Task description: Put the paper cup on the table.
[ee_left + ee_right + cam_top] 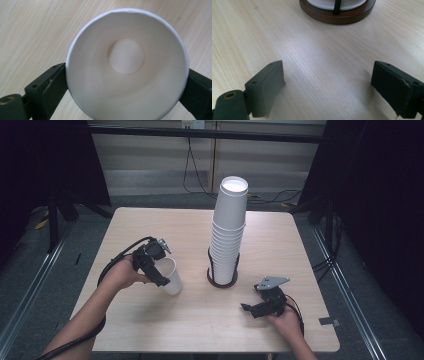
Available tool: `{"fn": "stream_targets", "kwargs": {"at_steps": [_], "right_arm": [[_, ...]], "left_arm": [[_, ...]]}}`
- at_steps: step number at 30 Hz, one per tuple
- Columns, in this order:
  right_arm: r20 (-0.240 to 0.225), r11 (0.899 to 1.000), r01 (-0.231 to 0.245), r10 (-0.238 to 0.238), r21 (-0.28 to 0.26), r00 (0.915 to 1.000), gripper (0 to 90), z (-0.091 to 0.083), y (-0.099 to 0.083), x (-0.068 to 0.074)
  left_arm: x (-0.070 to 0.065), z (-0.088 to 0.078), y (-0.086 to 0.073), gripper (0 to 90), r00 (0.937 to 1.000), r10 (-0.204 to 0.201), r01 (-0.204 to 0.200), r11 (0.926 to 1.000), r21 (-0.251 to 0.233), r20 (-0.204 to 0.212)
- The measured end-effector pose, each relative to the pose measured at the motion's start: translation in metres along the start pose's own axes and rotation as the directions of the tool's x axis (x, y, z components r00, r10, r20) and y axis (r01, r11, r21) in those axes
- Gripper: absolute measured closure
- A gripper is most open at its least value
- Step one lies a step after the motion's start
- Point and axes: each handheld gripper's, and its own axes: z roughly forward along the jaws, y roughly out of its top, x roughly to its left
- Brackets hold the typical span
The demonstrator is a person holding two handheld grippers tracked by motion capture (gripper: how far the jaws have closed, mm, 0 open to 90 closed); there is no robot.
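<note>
A single white paper cup (170,275) stands on the wooden table (150,230) at the left of centre, with my left gripper (161,270) shut on it from above. The left gripper view looks straight down into the cup (126,65), a black jaw pressed against each side of it. A tall stack of white cups (229,227) rises from a dark round holder (222,281) in the middle. My right gripper (251,308) rests low on the table to the right of the holder. Its jaws stand wide apart, with bare wood between them and the holder's brown base (337,15) ahead.
Black cables (192,165) hang over the wall panel behind the table. Dark curtains stand on both sides, and metal rails run along the floor. A small grey tag (329,322) lies at the table's front right corner.
</note>
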Motion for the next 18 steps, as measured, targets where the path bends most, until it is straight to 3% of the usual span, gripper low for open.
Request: {"fn": "stream_targets", "kwargs": {"at_steps": [7, 18], "right_arm": [[0.0, 1.0, -0.001, 0.001, 0.0, 1.0, 10.9, -0.0001, -0.0001, 0.0001], [0.001, 1.0, -0.002, 0.002, 0.0, 1.0, 10.9, -0.0001, -0.0001, 0.0002]], "left_arm": [[0.0011, 0.0018, -0.0002, 0.0, 0.9998, -0.011, 0.011, 0.9997, -0.021, 0.015], [0.0009, 0.0027, -0.0038, 0.0, 0.9996, -0.021, 0.022, 0.9989, -0.041, 0.021]]}}
